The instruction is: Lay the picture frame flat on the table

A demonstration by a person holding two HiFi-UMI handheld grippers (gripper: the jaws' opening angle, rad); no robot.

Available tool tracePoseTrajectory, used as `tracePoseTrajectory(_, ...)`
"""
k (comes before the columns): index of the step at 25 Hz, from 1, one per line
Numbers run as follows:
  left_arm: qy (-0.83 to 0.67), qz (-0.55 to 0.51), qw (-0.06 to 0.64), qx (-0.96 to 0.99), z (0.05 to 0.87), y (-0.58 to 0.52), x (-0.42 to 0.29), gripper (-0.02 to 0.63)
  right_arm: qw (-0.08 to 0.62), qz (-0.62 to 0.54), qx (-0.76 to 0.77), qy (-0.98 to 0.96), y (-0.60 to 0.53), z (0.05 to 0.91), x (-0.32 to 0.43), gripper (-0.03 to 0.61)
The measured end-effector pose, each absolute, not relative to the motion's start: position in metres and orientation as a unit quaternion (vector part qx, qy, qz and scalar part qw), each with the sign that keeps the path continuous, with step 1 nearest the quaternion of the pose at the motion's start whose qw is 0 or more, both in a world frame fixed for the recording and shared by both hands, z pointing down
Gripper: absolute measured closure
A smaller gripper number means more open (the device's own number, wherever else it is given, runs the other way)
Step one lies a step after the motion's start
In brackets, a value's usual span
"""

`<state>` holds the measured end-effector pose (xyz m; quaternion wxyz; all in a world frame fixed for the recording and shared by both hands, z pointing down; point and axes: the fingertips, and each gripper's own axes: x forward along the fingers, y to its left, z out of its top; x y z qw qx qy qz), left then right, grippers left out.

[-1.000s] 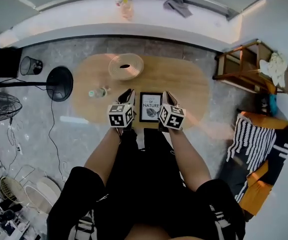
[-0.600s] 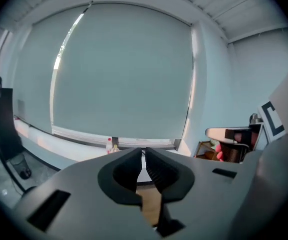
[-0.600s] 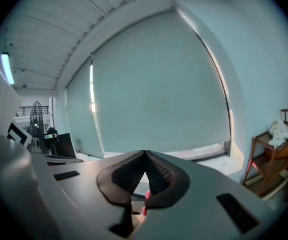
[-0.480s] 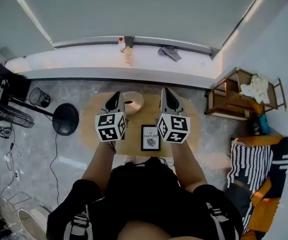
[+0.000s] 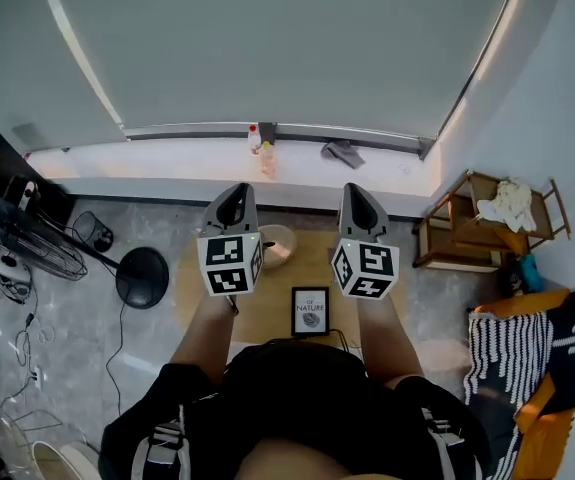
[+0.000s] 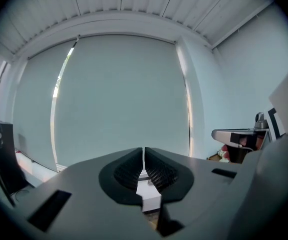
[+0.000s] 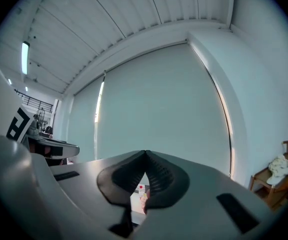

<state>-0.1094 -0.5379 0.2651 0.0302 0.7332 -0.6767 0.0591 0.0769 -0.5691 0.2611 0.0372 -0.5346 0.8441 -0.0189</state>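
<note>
While both grippers are held up in front of the person, well above the tabletop, the picture frame (image 5: 310, 311) is seen on the oval wooden table (image 5: 307, 260). It appears to lie flat, face up, close to the table's near edge and about midway along that edge. Nothing touches the frame, and both grippers are well apart from it.

The left gripper (image 5: 235, 194) is clenched: in the left gripper view its jaws (image 6: 144, 152) are brought together, with only a thin slit left between the ribbed pads (image 6: 128, 170) and nothing caught in it. The right gripper (image 5: 358, 194) is likewise closed on nothing; in the right gripper view its jaws (image 7: 145, 154) meet at the tips. Both grippers are pointed toward the pale roller blind (image 6: 123, 99) that covers the window.

Near the table's far edge a pale round woven item (image 5: 279, 242) is partly hidden behind the left gripper's marker cube (image 5: 229, 264). A black round fan base (image 5: 142, 277) stands on the floor beyond the table's left end, and a wooden shelf unit (image 5: 459, 234) beyond its right end. A crumpled grey cloth (image 5: 342, 152) and small bottles (image 5: 263, 154) are seen on the window sill.
</note>
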Motion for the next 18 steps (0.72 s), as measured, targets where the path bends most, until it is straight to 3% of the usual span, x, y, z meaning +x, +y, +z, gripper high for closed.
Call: tracePoseTrajectory(18,-0.651,0.043,0.028,0.757,0.268,-0.556,-0.086,0.583,0.041,-0.007,-0.527,0.849,-0.576,0.261,0.087,0.565)
